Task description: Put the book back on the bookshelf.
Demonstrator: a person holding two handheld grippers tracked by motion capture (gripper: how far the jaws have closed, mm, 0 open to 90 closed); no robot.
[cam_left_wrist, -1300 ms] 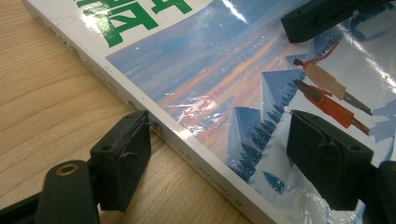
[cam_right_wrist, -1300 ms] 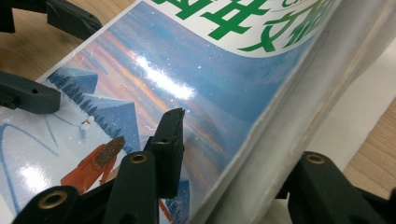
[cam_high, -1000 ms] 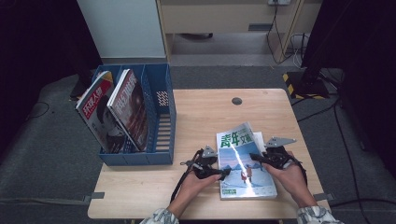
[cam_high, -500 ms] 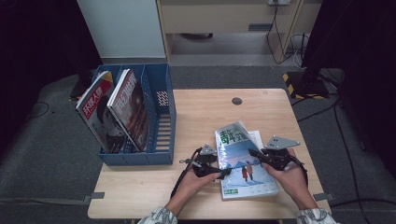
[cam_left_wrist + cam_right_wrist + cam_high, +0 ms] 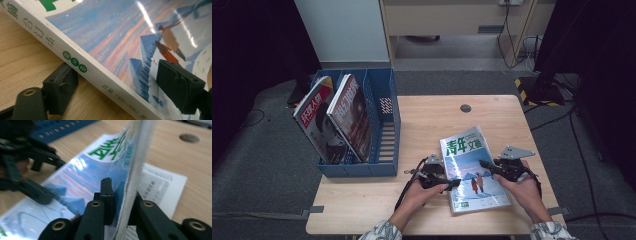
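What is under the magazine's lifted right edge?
Under the magazine, held up at its edge by the right gripper, a white printed sheet lies on the wooden table. How far the sheet reaches beneath the magazine is hidden by the cover.

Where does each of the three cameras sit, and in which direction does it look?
High view: above the person's side, looking forward and down on the table; both forearms, left gripper, right gripper.
Left gripper view: on the left gripper, looking along its jaws astride the magazine spine.
Right gripper view: on the right gripper, clamped on the magazine's page edge, facing the blue rack.
All three views share the magazine.
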